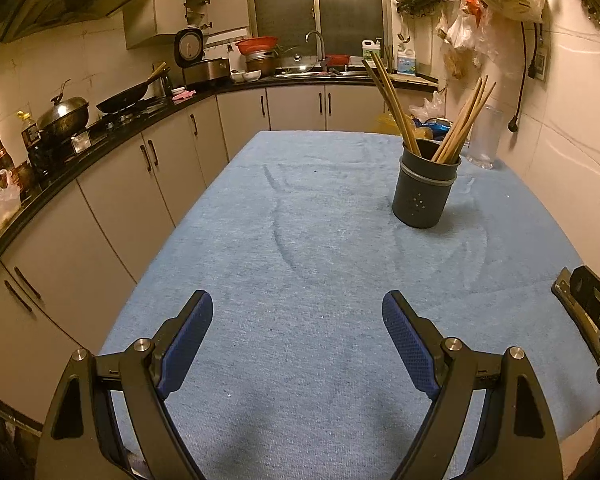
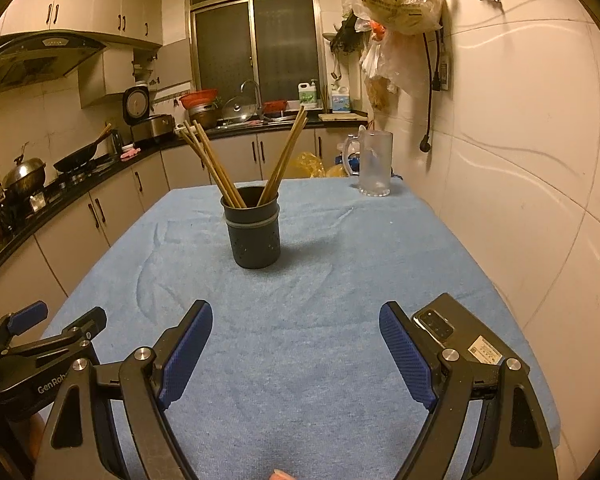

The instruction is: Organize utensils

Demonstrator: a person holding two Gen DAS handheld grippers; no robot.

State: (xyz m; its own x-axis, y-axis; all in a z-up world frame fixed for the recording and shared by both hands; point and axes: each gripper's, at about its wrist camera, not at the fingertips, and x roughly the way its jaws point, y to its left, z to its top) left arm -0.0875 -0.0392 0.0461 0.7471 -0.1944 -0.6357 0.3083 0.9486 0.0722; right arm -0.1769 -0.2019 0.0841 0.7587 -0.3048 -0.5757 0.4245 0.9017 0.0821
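Table (image 2: 340,280): blue cloth over it.
Holder (image 2: 256,236): upright mid-table, chopsticks (image 2: 216,164) leaning out both sides.
Mug (image 2: 374,164): far right corner.
Phone (image 2: 456,336): near right edge.
Left gripper (image 1: 298,316): jaws wide, empty.
Right gripper (image 2: 296,324): jaws wide, empty.

Chopsticks (image 2: 216,168) stand in a holder (image 2: 255,236) on the desk (image 2: 300,340); a glass mug (image 2: 374,164) stands behind to its right, a phone (image 2: 460,340) nearer, at the right edge.

A blue cloth (image 2: 300,320) covers the desk. On it stand a dark holder (image 2: 255,236) of chopsticks (image 2: 214,168), a frosted glass mug (image 2: 374,164) at the far corner, and a phone (image 2: 456,336) lying flat near the wall-side edge.
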